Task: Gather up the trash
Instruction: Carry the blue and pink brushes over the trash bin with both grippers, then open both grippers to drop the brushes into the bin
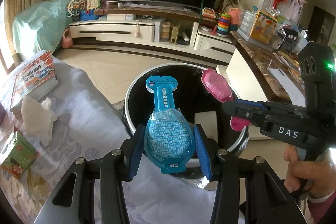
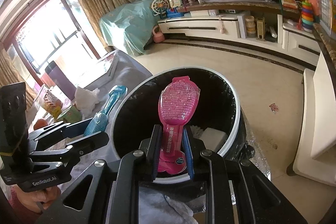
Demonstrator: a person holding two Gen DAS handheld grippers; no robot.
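My left gripper (image 1: 168,146) is shut on the wide round end of a blue plastic package (image 1: 166,123), whose narrow neck points out over the round black-lined trash bin (image 1: 134,96). My right gripper (image 2: 172,150) is shut on the narrow neck of a pink package (image 2: 178,106) of the same shape, held above the bin (image 2: 235,114) mouth. In the left wrist view the right gripper (image 1: 235,110) comes in from the right with the pink package (image 1: 216,87) over the bin's far rim. The right wrist view shows the left gripper (image 2: 84,131) and blue package (image 2: 105,112) at the bin's left edge.
A crumpled white tissue (image 1: 40,119) lies on the grey-covered table (image 1: 84,119), beside a stack of books (image 1: 35,79) and a green carton (image 1: 16,154). White items (image 2: 212,135) lie inside the bin. A marble-topped counter (image 1: 258,56) stands to the right, a TV stand (image 1: 147,28) across the floor.
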